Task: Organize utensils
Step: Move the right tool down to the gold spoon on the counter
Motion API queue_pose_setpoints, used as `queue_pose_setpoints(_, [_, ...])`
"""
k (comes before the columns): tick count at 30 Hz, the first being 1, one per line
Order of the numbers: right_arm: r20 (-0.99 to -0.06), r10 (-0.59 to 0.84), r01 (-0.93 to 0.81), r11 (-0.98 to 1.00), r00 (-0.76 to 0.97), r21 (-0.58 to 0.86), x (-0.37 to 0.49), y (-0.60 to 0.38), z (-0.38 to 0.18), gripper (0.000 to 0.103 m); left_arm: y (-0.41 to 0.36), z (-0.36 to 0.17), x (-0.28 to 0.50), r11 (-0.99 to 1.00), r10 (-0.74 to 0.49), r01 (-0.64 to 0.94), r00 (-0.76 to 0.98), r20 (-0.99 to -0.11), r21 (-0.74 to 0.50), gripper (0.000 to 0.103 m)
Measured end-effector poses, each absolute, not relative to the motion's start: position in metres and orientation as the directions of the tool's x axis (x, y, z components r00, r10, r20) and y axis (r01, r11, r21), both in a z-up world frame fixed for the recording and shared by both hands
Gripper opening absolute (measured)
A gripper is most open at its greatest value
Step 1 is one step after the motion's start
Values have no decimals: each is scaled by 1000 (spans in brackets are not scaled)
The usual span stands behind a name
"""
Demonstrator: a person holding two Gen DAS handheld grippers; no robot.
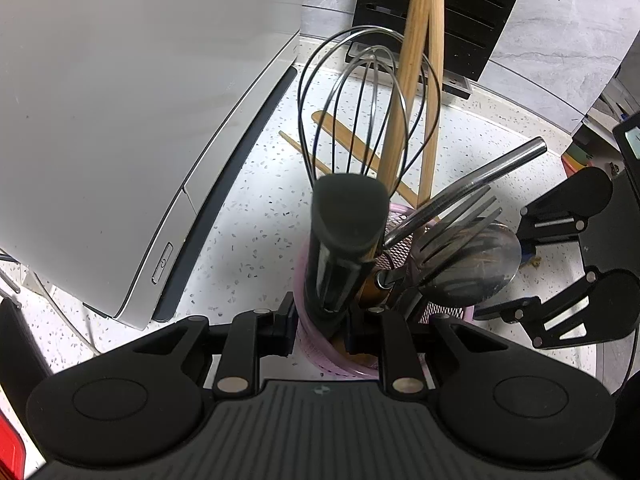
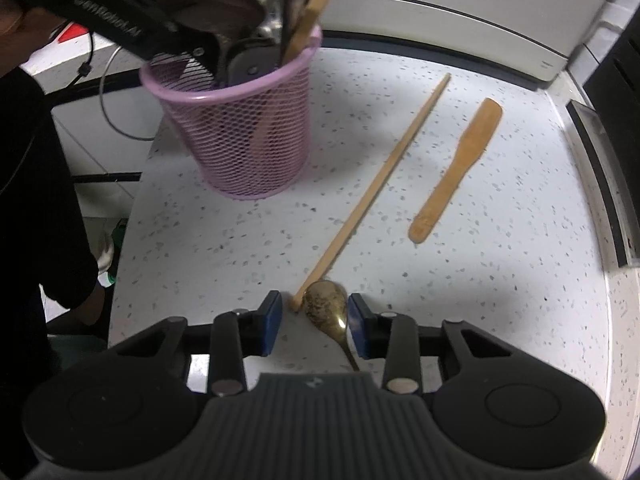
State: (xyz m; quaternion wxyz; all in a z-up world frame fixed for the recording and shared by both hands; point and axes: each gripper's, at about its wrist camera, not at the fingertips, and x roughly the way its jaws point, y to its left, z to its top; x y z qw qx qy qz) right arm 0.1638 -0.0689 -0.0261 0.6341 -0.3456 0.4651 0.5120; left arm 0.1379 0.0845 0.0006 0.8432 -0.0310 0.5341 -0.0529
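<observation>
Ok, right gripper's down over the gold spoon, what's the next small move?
Probably close the right gripper the rest of the way on the spoon. Its bowl lies on the counter between the blue pads, a gap showing on the left. The long wooden stick ends right beside it, so keep that out of the pinch.

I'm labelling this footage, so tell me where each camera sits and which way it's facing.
Left wrist: on the left claw, looking steeply down into the pink basket it clamps; the right claw shows at right.
Right wrist: on the right claw, looking down at the gold spoon between its open jaws; a dark sleeve shows left.
Shared: the basket, wooden stick and spatula.
</observation>
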Motion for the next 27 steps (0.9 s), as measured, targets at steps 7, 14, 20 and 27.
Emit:
queue_pose_setpoints(7, [-946,322,-988,154,25,27,147,-71,-25,30,85,1,138,992,-123,57,424,-897,-109,25])
queue_pose_setpoints(14, [-955,288,-996,81,65,-44,125,-75,-23,30,85,1,138,993,-120,58,424,-897,-106,25])
queue_pose_setpoints(20, [-958,275,-995,74,87,-69,124,-76,-23,30,85,2,137,993,-121,57,423,-898,-107,25])
queue_pose_setpoints(27, [-946,294,-912,411,138,-5,170,-113,-10,40,88,0,140,992,-126,55,422,-898,-113,27])
